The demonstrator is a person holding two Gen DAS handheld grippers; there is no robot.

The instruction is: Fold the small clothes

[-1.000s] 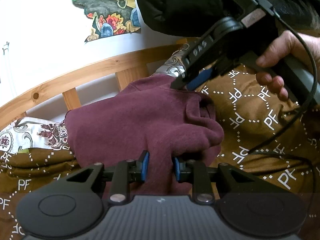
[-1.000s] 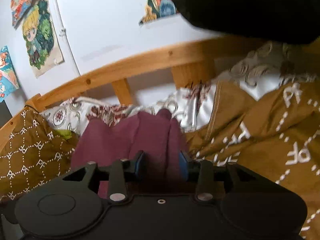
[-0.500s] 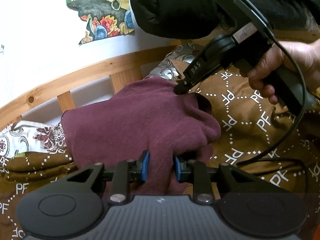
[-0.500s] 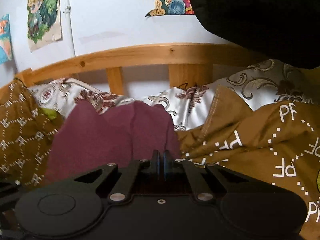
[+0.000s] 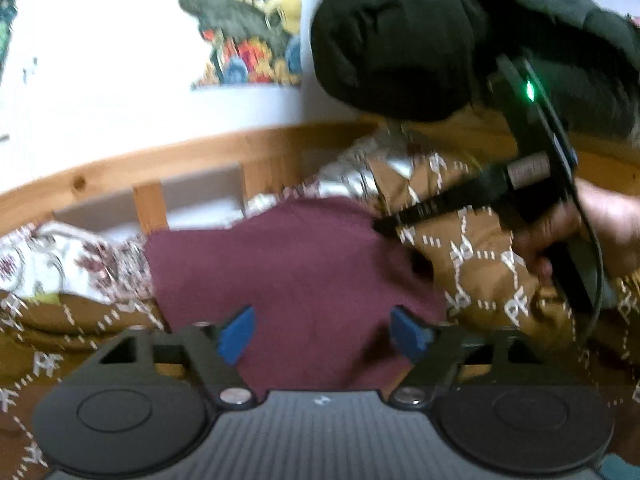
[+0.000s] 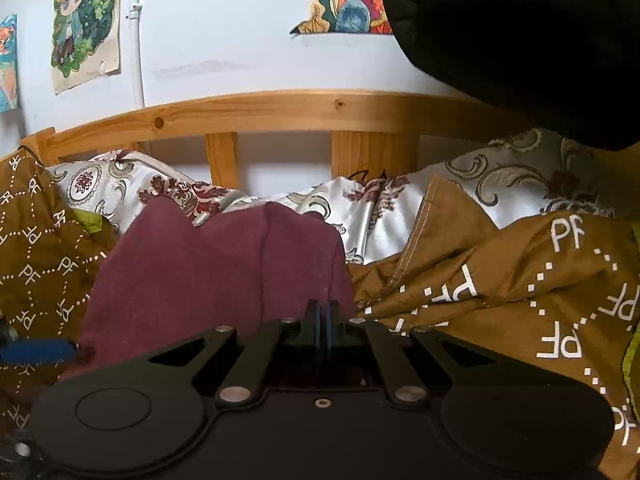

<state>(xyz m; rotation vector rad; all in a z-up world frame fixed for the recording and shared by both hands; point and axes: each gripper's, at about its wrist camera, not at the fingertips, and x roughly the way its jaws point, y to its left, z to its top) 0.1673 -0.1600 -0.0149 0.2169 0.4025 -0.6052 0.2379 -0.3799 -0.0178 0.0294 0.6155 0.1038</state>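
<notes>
Lying on brown patterned bedspread (image 6: 500, 280): maroon garment (image 5: 288, 272), bunched, near wooden bed rail (image 6: 280, 110). Left tongs (image 5: 322, 330) just sprung apart, blue pads wide, cloth between them but not pinched. Right tongs (image 6: 321, 312) closed tight at garment's right edge; whether cloth is caught between pads cannot tell. Person's hand (image 5: 576, 236) grips right handle. White floral sheet (image 6: 360, 204) behind garment.

Place: a home bedroom.
Bed: wooden slatted headboard (image 6: 320, 110) stood at the far side.
Bedding: brown patterned duvet (image 6: 520, 280), floral sheet (image 6: 380, 208).
Wall: white, cartoon posters (image 6: 86, 24) hung up.
</notes>
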